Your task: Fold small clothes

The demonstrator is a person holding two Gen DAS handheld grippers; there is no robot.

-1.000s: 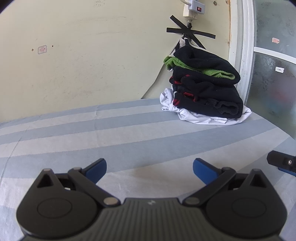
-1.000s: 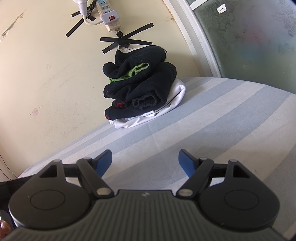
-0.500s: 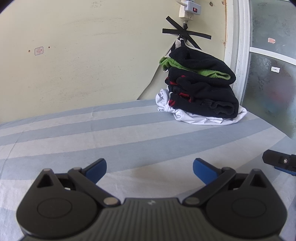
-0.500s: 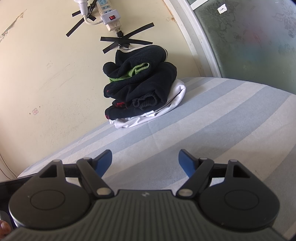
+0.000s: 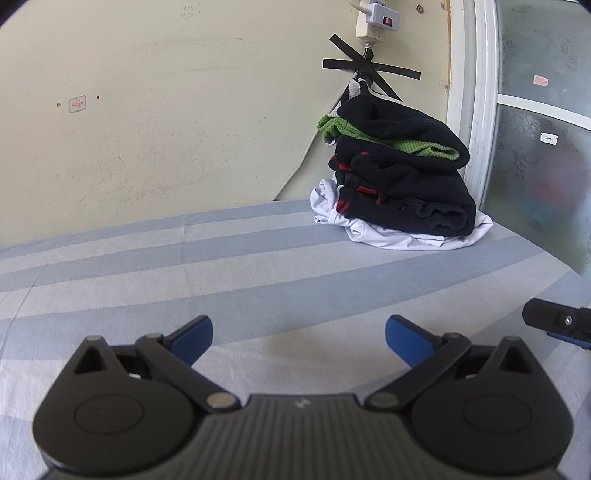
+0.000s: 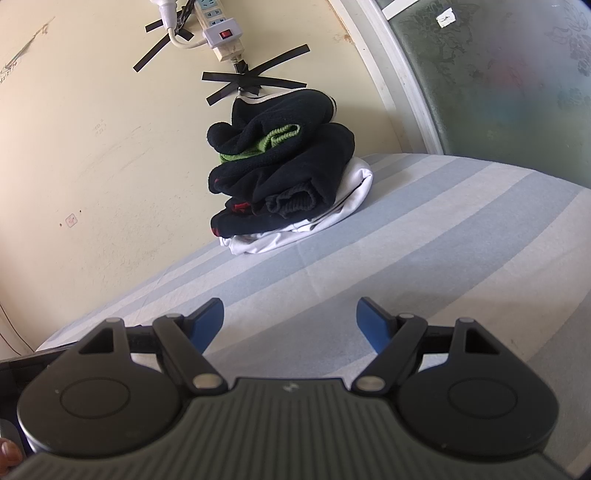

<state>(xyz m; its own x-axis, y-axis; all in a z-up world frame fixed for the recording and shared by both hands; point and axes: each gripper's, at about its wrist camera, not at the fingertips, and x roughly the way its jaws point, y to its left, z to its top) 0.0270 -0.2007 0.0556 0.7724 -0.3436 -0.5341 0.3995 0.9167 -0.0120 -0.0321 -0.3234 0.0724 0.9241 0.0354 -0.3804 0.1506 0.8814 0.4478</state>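
A stack of folded clothes (image 5: 402,184) (image 6: 284,181) sits at the far end of the striped bed sheet (image 5: 221,266) (image 6: 443,240), against the wall. Black garments with red trim lie over a white one (image 5: 406,236), and a green piece (image 5: 417,146) shows near the top. My left gripper (image 5: 298,326) hovers low over bare sheet, open, with nothing between its blue fingers. My right gripper (image 6: 290,308) is likewise open and empty, well short of the stack. Its tip (image 5: 557,323) shows at the right edge of the left wrist view.
A power strip (image 6: 221,37) (image 5: 376,22) is taped to the cream wall above the stack, and a cable (image 5: 299,166) runs down to the bed. A frosted window (image 5: 535,166) (image 6: 498,74) borders the bed on the right. A fingertip (image 6: 7,452) shows at the bottom left.
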